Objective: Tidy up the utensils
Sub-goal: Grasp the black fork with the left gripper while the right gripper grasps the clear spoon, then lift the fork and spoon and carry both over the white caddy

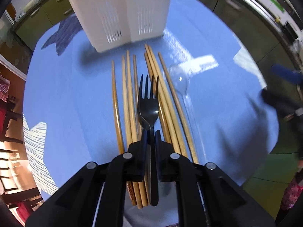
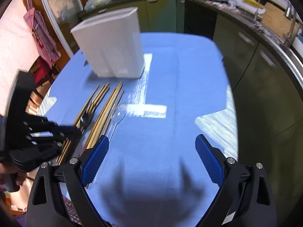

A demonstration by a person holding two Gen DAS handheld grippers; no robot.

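My left gripper (image 1: 151, 135) is shut on the handle of a black fork (image 1: 148, 104), tines pointing away, held just over several wooden chopsticks (image 1: 130, 102) lying side by side on the blue table. A clear plastic spoon (image 1: 180, 79) lies to their right. A white slotted utensil holder (image 1: 121, 11) stands upright beyond them. In the right wrist view my right gripper (image 2: 151, 149) is open and empty above bare tablecloth; the chopsticks (image 2: 106, 106), spoon (image 2: 118, 115), fork (image 2: 86, 119), holder (image 2: 111, 43) and left gripper (image 2: 47, 132) lie to its left.
The blue tablecloth (image 2: 180, 87) covers a rounded table. Kitchen cabinets (image 2: 246, 56) and a counter curve around the far and right sides. A chair with red checked cloth (image 2: 41, 30) stands at the left.
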